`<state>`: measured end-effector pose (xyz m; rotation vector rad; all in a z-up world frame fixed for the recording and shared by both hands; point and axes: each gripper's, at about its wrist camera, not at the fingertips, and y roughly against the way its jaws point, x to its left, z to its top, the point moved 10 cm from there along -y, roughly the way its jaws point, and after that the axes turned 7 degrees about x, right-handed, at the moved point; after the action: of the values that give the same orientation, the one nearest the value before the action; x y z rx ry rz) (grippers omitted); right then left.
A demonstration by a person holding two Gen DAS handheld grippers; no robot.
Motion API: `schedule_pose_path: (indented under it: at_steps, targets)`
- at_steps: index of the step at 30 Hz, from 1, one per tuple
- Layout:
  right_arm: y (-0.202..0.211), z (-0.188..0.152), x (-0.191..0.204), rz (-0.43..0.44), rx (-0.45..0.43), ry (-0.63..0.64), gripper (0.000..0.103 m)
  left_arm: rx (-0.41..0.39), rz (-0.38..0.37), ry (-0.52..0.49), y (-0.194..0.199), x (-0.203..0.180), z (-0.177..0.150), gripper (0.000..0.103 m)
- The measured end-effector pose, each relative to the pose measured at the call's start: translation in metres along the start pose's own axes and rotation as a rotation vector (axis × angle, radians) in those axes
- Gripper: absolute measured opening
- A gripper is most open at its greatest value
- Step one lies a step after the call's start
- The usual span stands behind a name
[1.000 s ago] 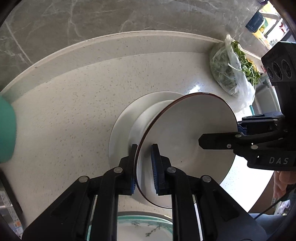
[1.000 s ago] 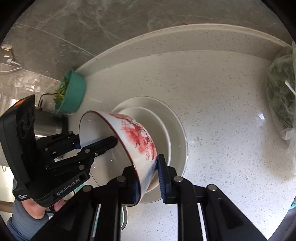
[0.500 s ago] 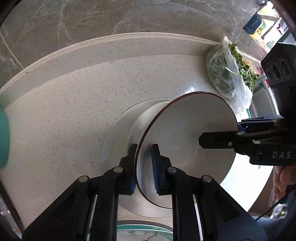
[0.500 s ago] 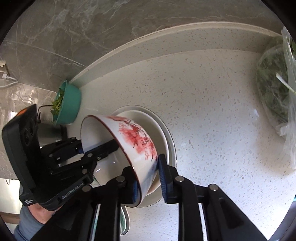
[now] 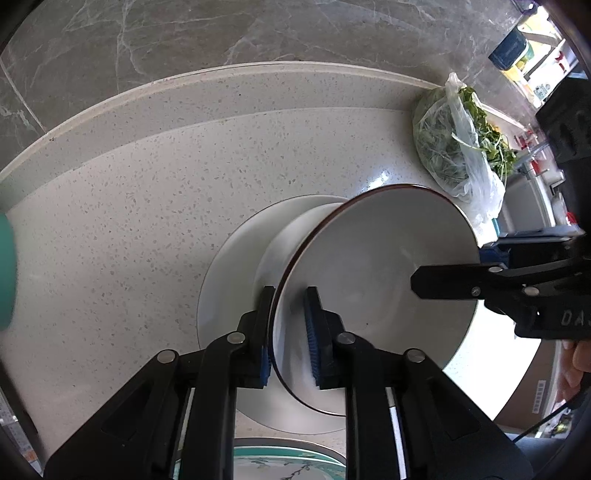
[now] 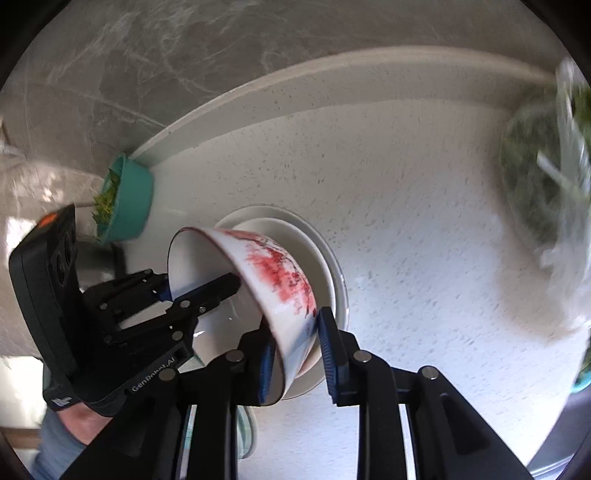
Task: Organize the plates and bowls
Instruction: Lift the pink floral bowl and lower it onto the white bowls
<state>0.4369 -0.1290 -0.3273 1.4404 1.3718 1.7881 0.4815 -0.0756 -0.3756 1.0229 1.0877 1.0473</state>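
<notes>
Left wrist view: a teal container (image 5: pixel 5 273) is cut off at the left edge; its contents are not visible here. A white plate (image 5: pixel 229 288) is seen on the speckled countertop (image 5: pixel 147 206), with a smaller white dish (image 5: pixel 284 240) resting in it. Above these, the red-patterned bowl (image 5: pixel 373 266) is held tilted, its white interior empty. The bowl's near rim is pinched between the pads of the left gripper (image 5: pixel 290 325). The far rim lies between the fingers of the right gripper (image 5: pixel 480 258). A teal-rimmed plate (image 5: pixel 273 458) is partly visible at the bottom edge. At right, a clear plastic bag of leafy greens (image 5: pixel 454 155) lies on the counter.

Right wrist view: the teal container (image 6: pixel 129 199) is seen to hold green vegetable pieces. The left gripper (image 6: pixel 170 291) grips the bowl (image 6: pixel 273 280) at its left rim. The jaws of the right gripper (image 6: pixel 295 347) are opening around the bowl wall; a gap shows at the right pad. The plate (image 6: pixel 341 295) lies beneath. The bag of greens (image 6: pixel 543 184) is blurred.

A grey veined stone wall (image 5: pixel 258 33) backs the countertop's raised ledge.
</notes>
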Motion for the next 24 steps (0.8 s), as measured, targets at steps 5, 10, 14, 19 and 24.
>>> schedule_pose_path:
  at_steps: [5, 10, 14, 19, 24]
  targets:
    - [0.0, 0.001, 0.005, -0.142, 0.005, 0.116, 0.02, 0.0, 0.017, 0.005, 0.0, 0.001, 0.003, 0.013]
    - [-0.002, 0.007, -0.004, -0.118, 0.003, 0.095, 0.012, -0.009, 0.012, 0.021, 0.001, 0.003, 0.001, 0.013]
    - [-0.003, 0.005, -0.005, -0.15, 0.003, 0.122, 0.011, -0.016, 0.006, 0.029, 0.002, 0.003, -0.001, 0.013]
    - [-0.005, 0.006, -0.002, -0.197, 0.003, 0.158, 0.01, -0.017, 0.001, 0.034, 0.004, 0.004, -0.004, 0.014]
    - [-0.01, 0.006, 0.005, -0.245, 0.001, 0.188, 0.01, -0.024, -0.06, 0.051, 0.01, 0.002, -0.008, 0.033]
